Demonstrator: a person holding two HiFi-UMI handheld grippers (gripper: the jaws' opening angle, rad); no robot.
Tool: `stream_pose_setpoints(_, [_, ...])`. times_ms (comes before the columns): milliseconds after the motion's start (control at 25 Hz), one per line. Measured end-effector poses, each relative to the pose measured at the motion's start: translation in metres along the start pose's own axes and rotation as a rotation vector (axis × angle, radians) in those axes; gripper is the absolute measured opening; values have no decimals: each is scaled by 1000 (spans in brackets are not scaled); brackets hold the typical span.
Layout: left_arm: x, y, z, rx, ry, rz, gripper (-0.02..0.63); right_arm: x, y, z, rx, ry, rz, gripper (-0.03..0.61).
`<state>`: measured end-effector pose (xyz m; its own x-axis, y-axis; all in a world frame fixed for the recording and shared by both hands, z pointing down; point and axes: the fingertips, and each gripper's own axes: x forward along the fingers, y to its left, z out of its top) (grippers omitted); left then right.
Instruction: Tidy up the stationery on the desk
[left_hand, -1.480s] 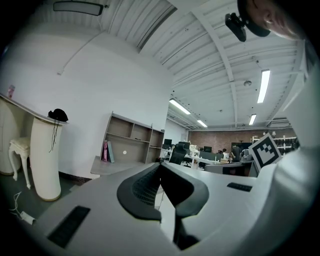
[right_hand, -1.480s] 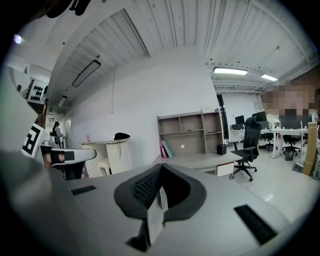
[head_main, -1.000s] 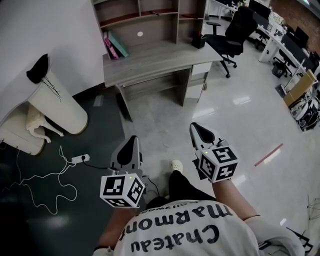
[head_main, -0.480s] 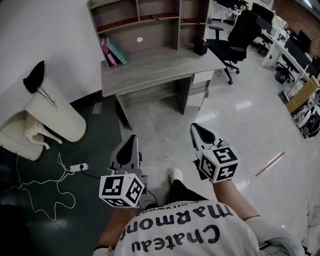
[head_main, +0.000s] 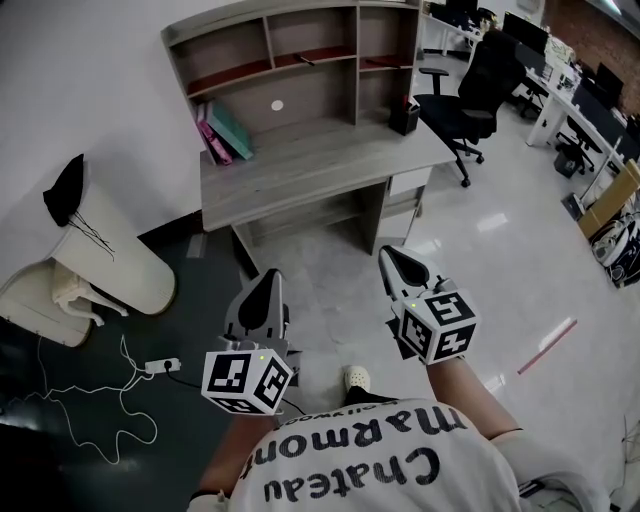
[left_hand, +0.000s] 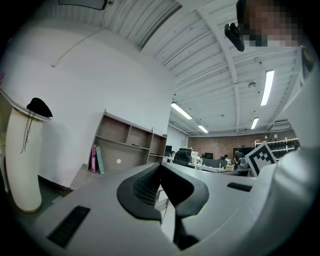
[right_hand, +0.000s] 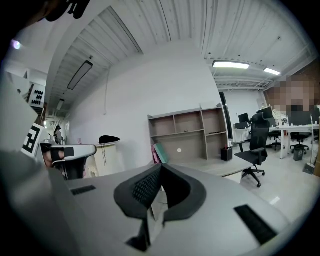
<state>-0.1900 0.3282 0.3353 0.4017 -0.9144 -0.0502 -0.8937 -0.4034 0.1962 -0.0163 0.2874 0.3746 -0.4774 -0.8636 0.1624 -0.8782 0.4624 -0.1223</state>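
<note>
The left tool (head_main: 270, 280) is pressed shut, its two dark ribbed pads meeting at the tip with nothing between them, as the left gripper view (left_hand: 160, 168) shows plainly; the right tool (head_main: 390, 256) is likewise closed and empty (right_hand: 161, 168). Both are held in the air over the pale glossy floor (head_main: 330, 260), well apart from the grey wooden desk surface (head_main: 310, 165) ahead.

On that surface, under the open shelf unit (head_main: 290, 50), pink and teal folders (head_main: 222, 135) lean at the left end, and a black pen pot (head_main: 404, 115) stands at the right end; a black office chair (head_main: 480, 70) is just beside that end.

Only the head view shows the white power strip (head_main: 160, 368) with its loose cable on the dark floor and the person's pale shoe (head_main: 356, 378); the left gripper view alone shows the ceiling strip lights (left_hand: 267, 87) and the right tool's marker cube (left_hand: 262, 157), with the folders (left_hand: 95, 159) small at the left; the right gripper view shows folders (right_hand: 159, 152), pen pot (right_hand: 226, 154) and chair (right_hand: 257, 142) together.
</note>
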Motion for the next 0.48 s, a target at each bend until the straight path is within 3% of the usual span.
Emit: stream_pose_setpoints(480, [78,20,-5,-23,34,0,15,60,-47,17,15,12,-7,9])
